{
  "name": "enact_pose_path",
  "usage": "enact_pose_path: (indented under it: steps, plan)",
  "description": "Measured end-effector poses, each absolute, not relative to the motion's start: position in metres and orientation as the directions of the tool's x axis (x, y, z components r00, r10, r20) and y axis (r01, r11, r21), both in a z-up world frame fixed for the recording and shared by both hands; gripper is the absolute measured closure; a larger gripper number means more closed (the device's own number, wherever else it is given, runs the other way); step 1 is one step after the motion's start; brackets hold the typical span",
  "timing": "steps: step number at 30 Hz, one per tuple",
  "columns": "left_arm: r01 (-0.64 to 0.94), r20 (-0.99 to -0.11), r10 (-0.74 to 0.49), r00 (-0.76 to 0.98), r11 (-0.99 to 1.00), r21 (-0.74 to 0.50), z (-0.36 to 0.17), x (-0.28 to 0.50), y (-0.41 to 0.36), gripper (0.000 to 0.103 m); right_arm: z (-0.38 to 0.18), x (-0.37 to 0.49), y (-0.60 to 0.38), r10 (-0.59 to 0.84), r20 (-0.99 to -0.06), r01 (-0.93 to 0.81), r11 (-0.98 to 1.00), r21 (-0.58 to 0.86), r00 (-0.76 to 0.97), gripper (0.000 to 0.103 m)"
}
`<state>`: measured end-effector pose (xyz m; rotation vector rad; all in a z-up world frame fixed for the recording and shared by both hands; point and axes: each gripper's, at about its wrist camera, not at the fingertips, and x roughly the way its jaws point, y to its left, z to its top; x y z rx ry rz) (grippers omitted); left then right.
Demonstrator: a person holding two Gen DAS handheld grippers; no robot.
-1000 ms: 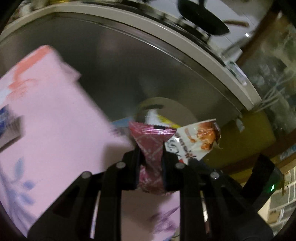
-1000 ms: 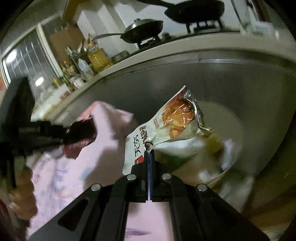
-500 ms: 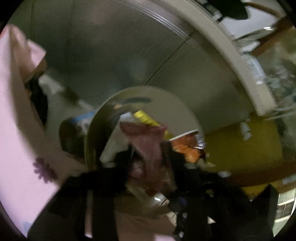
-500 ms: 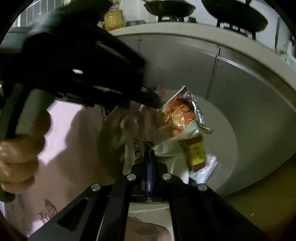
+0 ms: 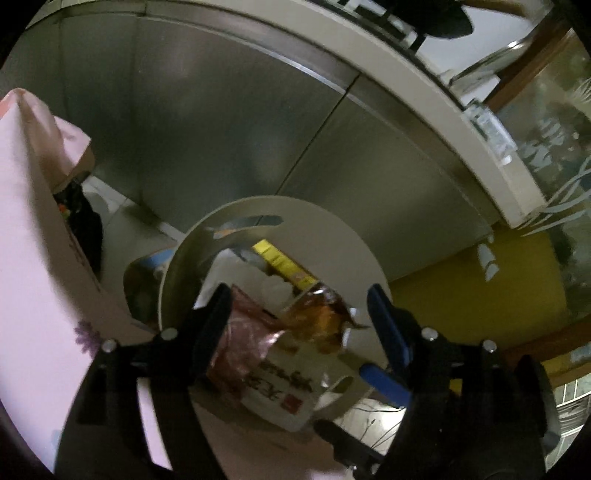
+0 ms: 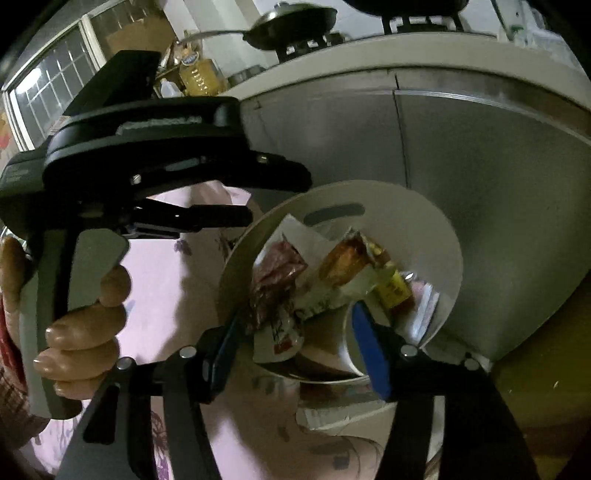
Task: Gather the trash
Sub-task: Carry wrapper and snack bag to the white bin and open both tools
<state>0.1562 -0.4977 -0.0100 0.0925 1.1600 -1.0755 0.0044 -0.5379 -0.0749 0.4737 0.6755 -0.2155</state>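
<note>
A round white trash bin [image 5: 295, 210] holds several wrappers. My left gripper [image 5: 301, 321] hangs over it with its jaws opening. A pink wrapper [image 5: 243, 343] lies loose beside its left finger, not pressed. My right gripper [image 6: 297, 343] is also over the bin [image 6: 369, 195] with its jaws opening. The white and orange snack bag [image 6: 343, 262] sits free in the bin beyond its fingers, next to the pink wrapper [image 6: 277, 273]. In the right wrist view the left gripper [image 6: 221, 218] reaches in from the left, held by a hand [image 6: 81, 332].
A yellow packet [image 6: 395, 288] and white paper lie deeper in the bin. A pink flowered cloth [image 5: 37, 295] covers the surface on the left. Steel cabinet fronts [image 5: 221, 129] stand behind the bin, under a counter with pans [image 6: 291, 22]. Yellow floor [image 5: 461, 288] is at the right.
Both grippers have opened. The pink wrapper has left the left gripper's grip and the snack bag the right one's; both now sit in the bin. The left gripper has moved over the bin.
</note>
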Motion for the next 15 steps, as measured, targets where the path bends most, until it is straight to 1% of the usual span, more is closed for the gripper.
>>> enact_pose_path:
  steps: [5, 8, 11, 12, 15]
  plan:
    - [0.729, -0.725, -0.689, 0.012, 0.502, -0.465, 0.014, 0.148, -0.462, 0.031, -0.064, -0.015, -0.544, -0.086, -0.598, 0.376, 0.845, 0.38, 0.797, 0.045]
    - [0.735, -0.715, -0.698, 0.041, 0.506, -0.452, 0.023, 0.143, -0.435, 0.031, -0.066, -0.017, -0.55, -0.076, -0.581, 0.388, 0.813, 0.434, 0.81, 0.047]
    - [0.741, -0.717, -0.69, 0.099, 0.533, -0.41, 0.026, 0.141, -0.398, 0.031, -0.065, -0.029, -0.548, -0.061, -0.566, 0.39, 0.785, 0.482, 0.822, 0.048]
    - [0.736, -0.729, -0.671, 0.137, 0.562, -0.379, 0.026, 0.14, -0.381, 0.031, -0.065, -0.029, -0.546, -0.058, -0.563, 0.389, 0.78, 0.491, 0.825, 0.049]
    - [0.72, -0.742, -0.642, 0.192, 0.606, -0.338, 0.022, 0.142, -0.343, 0.031, -0.061, -0.029, -0.537, -0.029, -0.553, 0.374, 0.766, 0.523, 0.833, 0.052]
